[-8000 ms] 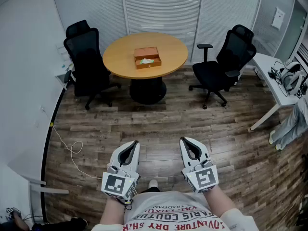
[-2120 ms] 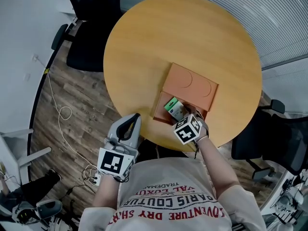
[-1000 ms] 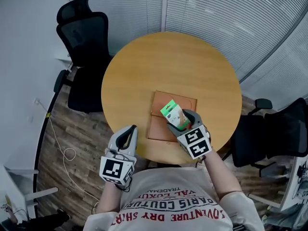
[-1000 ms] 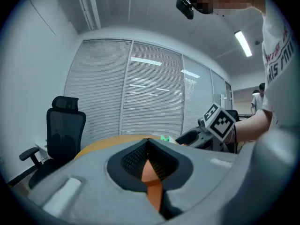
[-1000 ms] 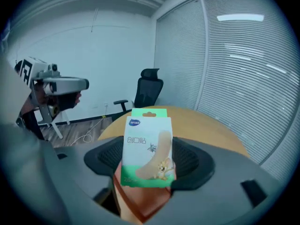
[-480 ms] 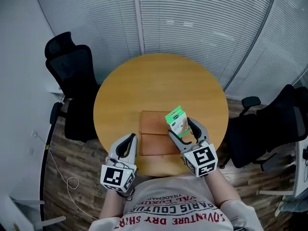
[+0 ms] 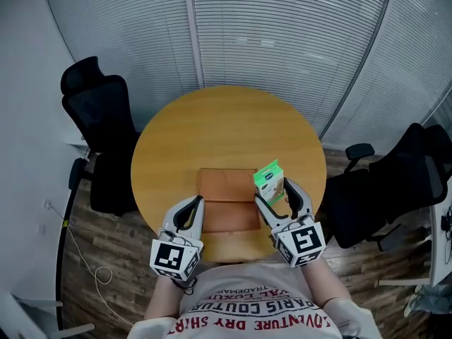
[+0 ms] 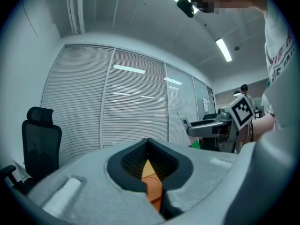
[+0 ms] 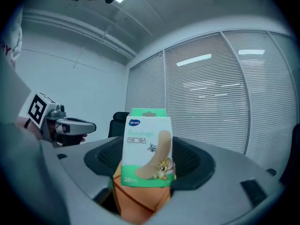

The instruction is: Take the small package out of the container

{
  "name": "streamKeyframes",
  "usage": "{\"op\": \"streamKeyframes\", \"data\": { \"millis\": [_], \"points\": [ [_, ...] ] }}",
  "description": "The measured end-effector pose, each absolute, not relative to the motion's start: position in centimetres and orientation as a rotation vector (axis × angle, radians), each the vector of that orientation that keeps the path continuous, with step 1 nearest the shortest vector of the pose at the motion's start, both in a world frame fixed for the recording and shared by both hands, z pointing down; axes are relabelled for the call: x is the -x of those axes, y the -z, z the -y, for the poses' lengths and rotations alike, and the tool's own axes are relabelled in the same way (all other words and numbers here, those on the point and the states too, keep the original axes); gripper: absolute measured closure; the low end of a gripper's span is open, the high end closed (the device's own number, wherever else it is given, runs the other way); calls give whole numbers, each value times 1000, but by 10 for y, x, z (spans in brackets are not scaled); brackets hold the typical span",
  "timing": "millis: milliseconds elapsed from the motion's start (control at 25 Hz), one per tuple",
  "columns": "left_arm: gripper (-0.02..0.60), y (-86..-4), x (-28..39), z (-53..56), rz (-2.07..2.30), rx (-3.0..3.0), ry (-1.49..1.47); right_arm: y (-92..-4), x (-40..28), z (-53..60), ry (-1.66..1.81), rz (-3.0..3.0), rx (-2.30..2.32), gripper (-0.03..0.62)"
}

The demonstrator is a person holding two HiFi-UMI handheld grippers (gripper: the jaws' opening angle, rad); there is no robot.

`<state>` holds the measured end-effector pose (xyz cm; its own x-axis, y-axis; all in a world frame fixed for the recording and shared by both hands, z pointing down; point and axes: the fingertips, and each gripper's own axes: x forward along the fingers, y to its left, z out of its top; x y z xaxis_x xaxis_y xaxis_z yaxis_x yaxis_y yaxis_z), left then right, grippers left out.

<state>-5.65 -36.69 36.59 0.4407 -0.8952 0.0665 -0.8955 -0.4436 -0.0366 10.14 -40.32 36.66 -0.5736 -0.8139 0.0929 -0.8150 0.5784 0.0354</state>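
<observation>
My right gripper (image 7: 277,193) is shut on the small green-and-white bandage package (image 7: 269,179), which it holds upright in the air just right of the orange container (image 7: 224,212) on the round wooden table (image 7: 212,133). In the right gripper view the package (image 9: 148,146) stands between the jaws, with the orange container (image 9: 140,201) below it. My left gripper (image 7: 188,212) hovers at the container's near left edge, jaws closed together with nothing in them. In the left gripper view, a sliver of the container (image 8: 153,191) shows through the slit between the jaws.
A black office chair (image 7: 90,111) stands left of the table and another chair (image 7: 395,182) to its right. Window blinds (image 7: 282,41) run behind the table. A cable (image 7: 81,260) lies on the wooden floor at the left.
The right gripper reached into the container, closed on the package and lifted it out; over the last half second it has carried it slightly up and right. The left gripper stays shut by the container.
</observation>
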Motion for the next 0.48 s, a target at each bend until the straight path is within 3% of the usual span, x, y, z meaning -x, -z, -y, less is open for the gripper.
{"op": "streamKeyframes", "data": {
  "millis": [480],
  "points": [
    [572, -365, 57, 370, 1657, -2673, -130, -369, -101, 406, -14, 2722, -1406, 261]
  ]
}}
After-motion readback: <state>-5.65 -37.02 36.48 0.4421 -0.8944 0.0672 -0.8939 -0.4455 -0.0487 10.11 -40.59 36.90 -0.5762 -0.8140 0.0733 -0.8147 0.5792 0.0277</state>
